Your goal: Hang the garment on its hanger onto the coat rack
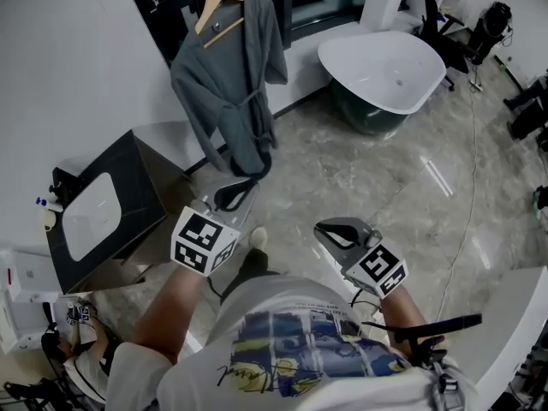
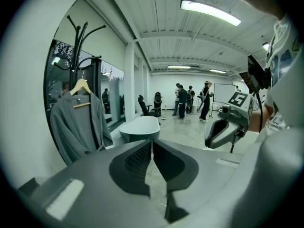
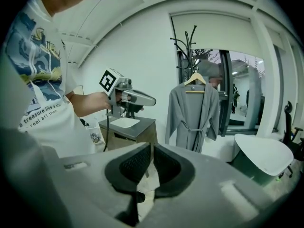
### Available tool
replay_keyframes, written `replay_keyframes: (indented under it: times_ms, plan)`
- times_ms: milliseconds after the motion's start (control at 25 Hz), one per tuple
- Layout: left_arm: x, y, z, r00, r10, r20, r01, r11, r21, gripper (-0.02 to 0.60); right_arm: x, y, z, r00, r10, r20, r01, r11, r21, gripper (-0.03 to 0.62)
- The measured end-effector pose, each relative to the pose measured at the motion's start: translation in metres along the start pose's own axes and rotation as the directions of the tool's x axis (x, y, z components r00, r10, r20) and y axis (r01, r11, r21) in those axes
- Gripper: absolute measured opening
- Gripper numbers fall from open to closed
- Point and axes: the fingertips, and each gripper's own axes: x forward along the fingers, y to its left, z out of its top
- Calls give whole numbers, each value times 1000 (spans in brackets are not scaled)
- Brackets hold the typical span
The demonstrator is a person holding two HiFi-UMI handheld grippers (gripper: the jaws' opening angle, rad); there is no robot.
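We see the grey bathrobe [image 1: 224, 92] on its wooden hanger [image 1: 218, 11], already hung on the black coat rack [image 3: 186, 42] by the wall. Our left gripper [image 1: 233, 197] and right gripper [image 1: 339, 232] are well apart from it, jaws together, nothing between them.

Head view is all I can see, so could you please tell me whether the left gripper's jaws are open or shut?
Observer: The left gripper has its jaws together, with nothing between them.
Operator: Thank you. And the right one?
Observer: The right gripper is the same: jaws together, empty.
Operator: My view cuts off above the hanger. What carries it?
Observer: The wooden hanger with the grey robe hangs on the black coat rack, below its curved top hooks.
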Motion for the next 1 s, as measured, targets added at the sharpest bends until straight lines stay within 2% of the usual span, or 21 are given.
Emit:
replay_keyframes:
  times_ms: [240,360,480,560,720,1000]
  plan:
    - [-6,-88,-28,985,-172,-13,172,985,-17,3,-25,19,-10,999,-29,35,28,999,33,15]
    - [-6,-125,-41,965,-260,-42,260,966,-6,3,-40,23,-17,997,-62,48,59,996,60,5]
    - [-3,-149,-53,947,-312,-79,316,948,37,3,-52,26,-26,994,-94,57,88,992,89,3]
    - [-4,-164,-56,935,-346,-79,349,937,29,3,-56,30,-29,994,-97,59,91,991,94,3]
    - [-5,-177,-64,928,-364,-82,367,930,28,3,-52,43,-29,996,-75,55,71,995,69,2]
    - [-16,-166,-69,941,-329,-84,331,943,16,3,-42,56,-22,998,-47,46,47,999,-3,2]
